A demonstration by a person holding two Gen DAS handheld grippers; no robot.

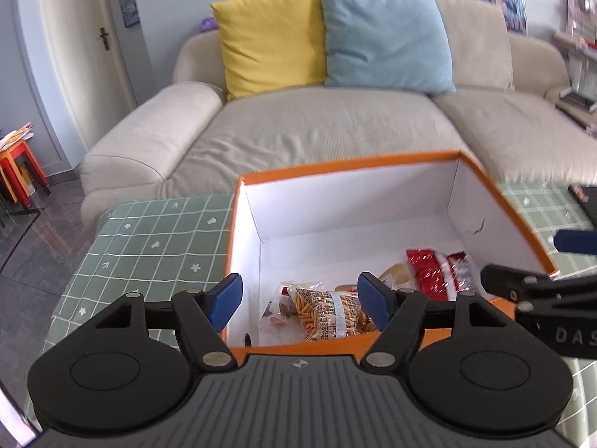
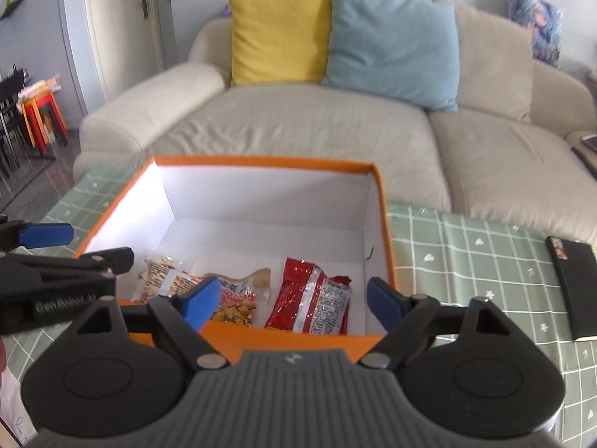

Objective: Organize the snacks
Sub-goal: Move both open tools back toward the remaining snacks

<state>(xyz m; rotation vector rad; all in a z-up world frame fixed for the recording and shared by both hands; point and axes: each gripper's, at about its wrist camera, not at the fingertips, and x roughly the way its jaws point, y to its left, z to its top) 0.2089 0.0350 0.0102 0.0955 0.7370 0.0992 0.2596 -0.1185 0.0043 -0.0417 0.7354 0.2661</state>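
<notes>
A: Fingers spread on both the left gripper (image 1: 298, 300) and right gripper (image 2: 293, 304), nothing between them, poised above the near rim.

B: Snacks lie inside the orange-rimmed white cardboard box (image 2: 261, 198): crinkly red foil packet (image 2: 311, 304), clear orange-stick bag (image 1: 330, 313). Next pick, I'd judge: pinch crimped seams, since film slips. Green checked tabletop (image 1: 156, 246) underneath.

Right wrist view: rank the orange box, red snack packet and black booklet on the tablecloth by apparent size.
1. orange box, clearly largest.
2-3. red snack packet and black booklet look about alike; fisheye stretch at the edge makes ranking them unsure.
</notes>
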